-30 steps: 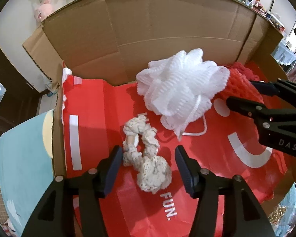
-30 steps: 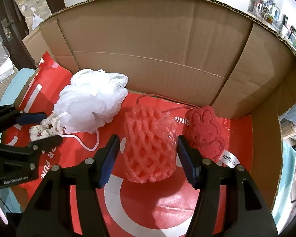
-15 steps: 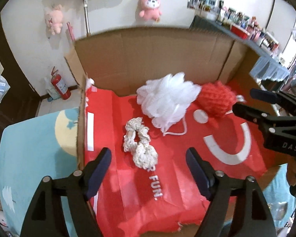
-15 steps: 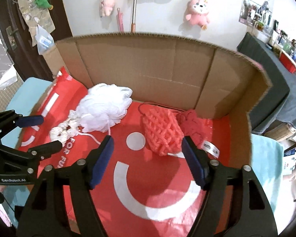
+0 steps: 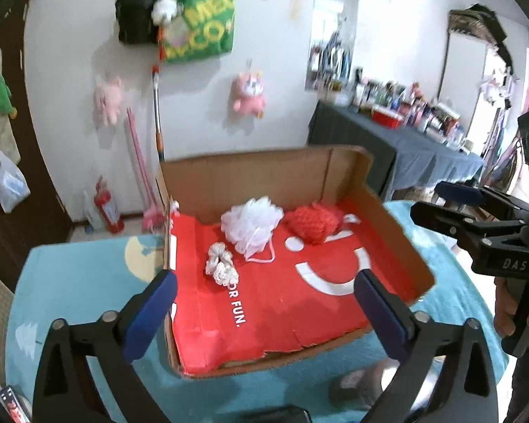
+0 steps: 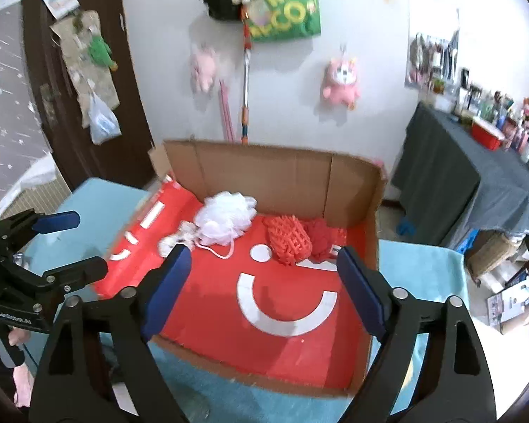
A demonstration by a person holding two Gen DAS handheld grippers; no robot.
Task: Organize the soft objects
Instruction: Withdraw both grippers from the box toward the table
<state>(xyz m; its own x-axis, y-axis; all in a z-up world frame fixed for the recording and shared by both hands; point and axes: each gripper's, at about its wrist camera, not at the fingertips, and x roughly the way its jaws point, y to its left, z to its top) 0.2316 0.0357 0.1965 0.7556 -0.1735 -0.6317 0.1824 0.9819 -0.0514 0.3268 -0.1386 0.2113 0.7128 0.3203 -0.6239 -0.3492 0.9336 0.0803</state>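
Note:
A cardboard box lined with red printed plastic holds the soft things. Along its back lie a cream crochet scrunchie, a white mesh bath puff, a coral foam net and a red bunny cloth; the two red pieces blur together in the left wrist view. My left gripper hovers above the box's near side, jaws still opening, nothing between them. My right gripper hangs likewise, jaws opening and empty.
The box rests on a light-blue cloth. Plush toys and a green bag hang on the white wall behind. A cluttered table under a dark cloth stands at the right.
Both grippers pulled up and back out of the box, so the room now shows. Their jaws spread wider. The scrunchie and foam net stayed lying in the box.

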